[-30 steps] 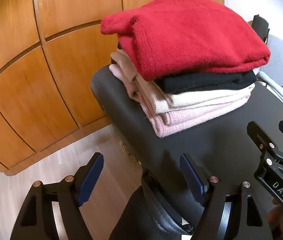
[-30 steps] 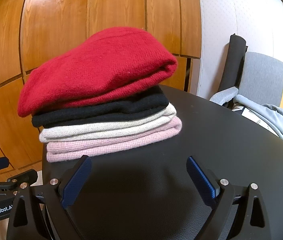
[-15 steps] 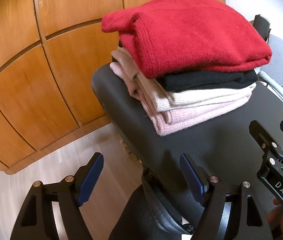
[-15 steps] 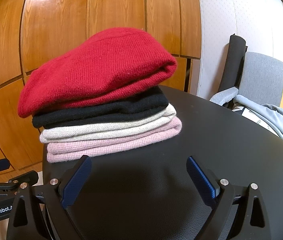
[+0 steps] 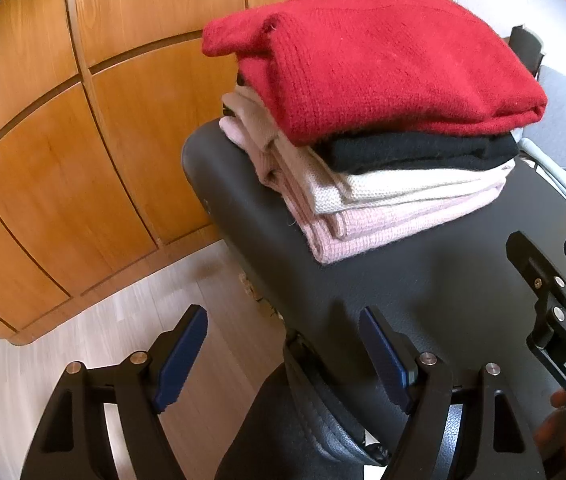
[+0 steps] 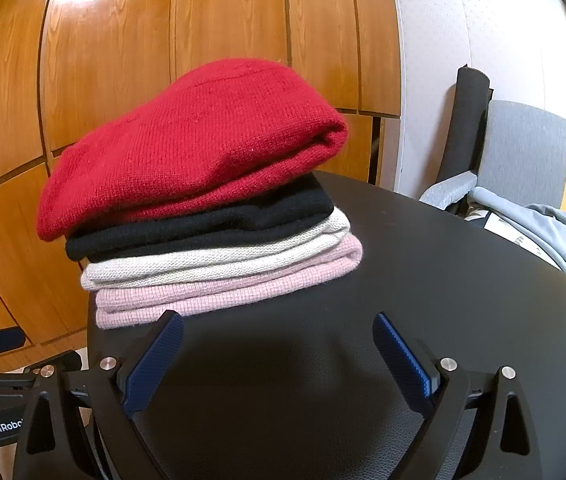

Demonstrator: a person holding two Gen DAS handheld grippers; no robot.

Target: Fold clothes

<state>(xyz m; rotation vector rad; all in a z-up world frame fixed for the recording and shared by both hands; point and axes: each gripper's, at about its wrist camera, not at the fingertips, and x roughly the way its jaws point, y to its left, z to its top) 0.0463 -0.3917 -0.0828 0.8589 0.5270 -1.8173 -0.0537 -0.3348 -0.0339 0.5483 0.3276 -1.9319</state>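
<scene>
A stack of folded knitwear sits on a black padded table (image 5: pixel 423 292) (image 6: pixel 443 280). From the top it holds a red sweater (image 5: pixel 375 64) (image 6: pixel 203 148), a black one (image 5: pixel 423 152) (image 6: pixel 203 228), a cream one (image 5: pixel 383 190) (image 6: pixel 219 262) and a pink one (image 5: pixel 383 228) (image 6: pixel 223 296). My left gripper (image 5: pixel 283 356) is open and empty, at the table's near left corner. My right gripper (image 6: pixel 279 356) is open and empty, low over the table just in front of the stack. It also shows at the right edge of the left wrist view (image 5: pixel 555 280).
Wood-panelled walls (image 5: pixel 63 120) (image 6: pixel 123 40) stand behind and left of the table. Pale floor (image 5: pixel 83 340) lies below the left gripper. A grey chair (image 6: pixel 523 148) with a grey-blue garment (image 6: pixel 555 236) stands to the right, beyond the table.
Both views have crept slightly closer to the stack. The grippers stay open and the stack has not moved.
</scene>
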